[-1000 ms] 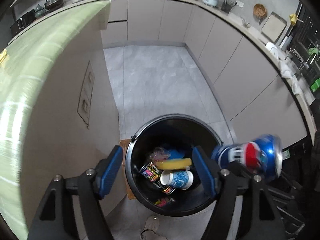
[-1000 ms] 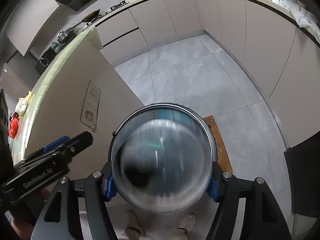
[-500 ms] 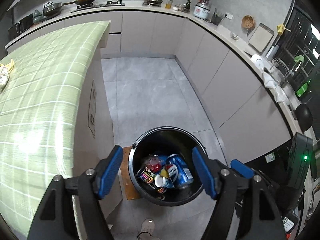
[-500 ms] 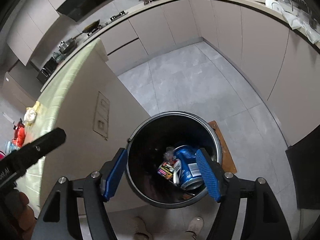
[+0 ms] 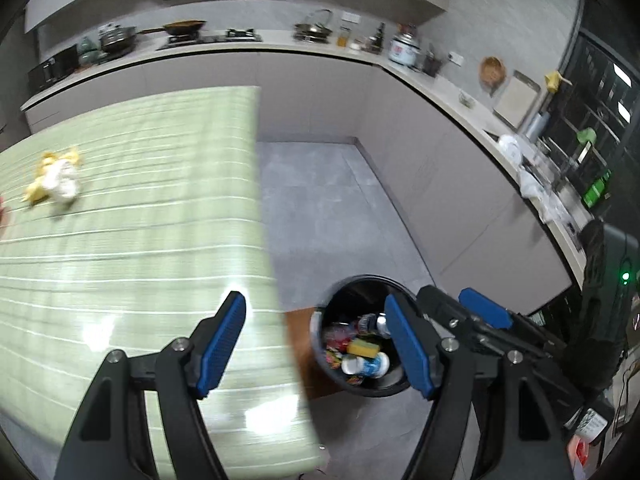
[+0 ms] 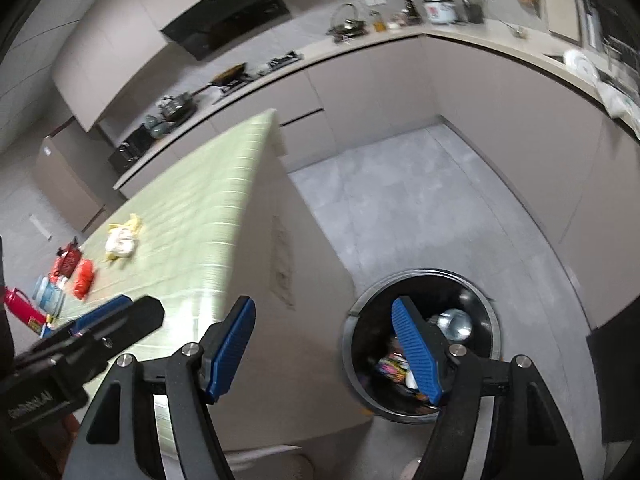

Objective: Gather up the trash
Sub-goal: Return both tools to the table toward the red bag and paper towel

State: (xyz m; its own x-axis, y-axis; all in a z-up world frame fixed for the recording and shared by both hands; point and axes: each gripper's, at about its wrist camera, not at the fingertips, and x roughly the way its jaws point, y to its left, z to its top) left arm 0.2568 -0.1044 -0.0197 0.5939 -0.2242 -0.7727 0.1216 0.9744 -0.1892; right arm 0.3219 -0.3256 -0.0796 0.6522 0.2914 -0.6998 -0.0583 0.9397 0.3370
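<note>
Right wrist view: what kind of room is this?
A home kitchen, most likely. A gas hob with a range hood above sits on the long counter, a rice cooker stands further along, and a black trash bin is on the tiled floor beside a green-clothed table.

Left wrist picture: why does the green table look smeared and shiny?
Left wrist view: motion blur streaks the green checked tablecloth, with white glare patches near the open left gripper. Right wrist view: the round black trash bin is blurred too.
</note>
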